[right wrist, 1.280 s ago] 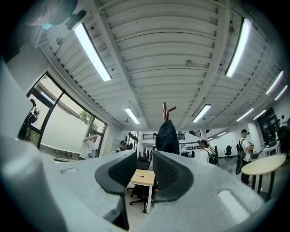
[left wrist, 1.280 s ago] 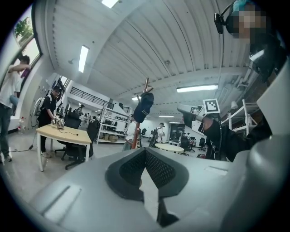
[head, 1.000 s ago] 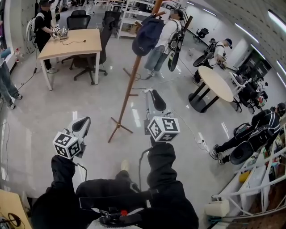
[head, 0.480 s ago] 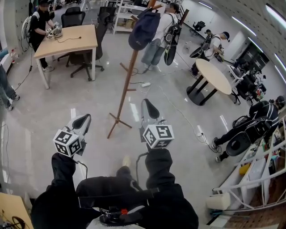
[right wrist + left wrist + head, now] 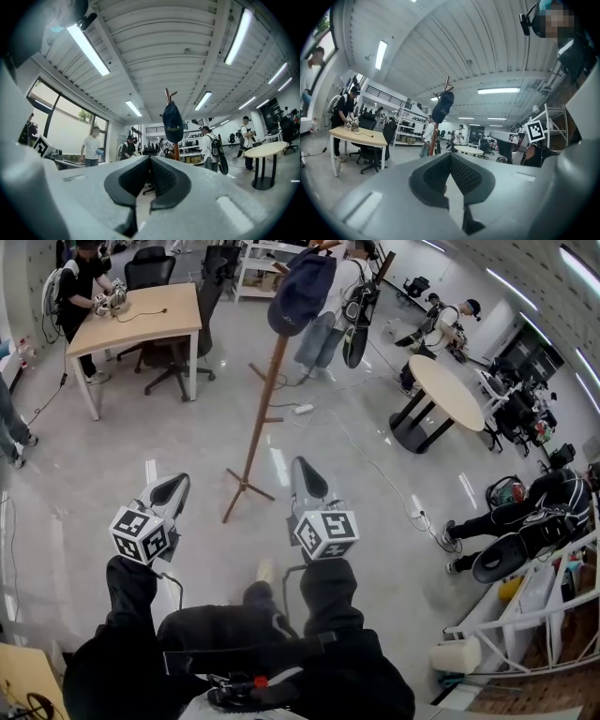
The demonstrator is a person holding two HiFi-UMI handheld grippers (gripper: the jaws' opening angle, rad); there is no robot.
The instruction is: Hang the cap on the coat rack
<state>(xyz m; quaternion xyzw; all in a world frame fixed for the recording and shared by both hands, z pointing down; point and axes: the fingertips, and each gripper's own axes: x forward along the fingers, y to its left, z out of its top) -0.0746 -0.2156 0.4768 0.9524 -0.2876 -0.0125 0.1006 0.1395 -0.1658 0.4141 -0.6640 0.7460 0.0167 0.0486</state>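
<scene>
Fingers of my right gripper (image 5: 307, 480) have just been closing and meet with nothing between them; those of my left gripper (image 5: 171, 491) are pressed together too, equally empty. Both point level, low over the floor. My navy cap (image 5: 302, 292) hangs atop the wooden coat rack (image 5: 261, 404), well apart from me. I judge the hanging done; next I need only stay clear of the rack.

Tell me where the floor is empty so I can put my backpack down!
The shiny grey floor between the rectangular wooden desk and the brown wooden coat rack is bare. Right of the rack it is crowded: white cables, the round beige table, a seated person.
</scene>
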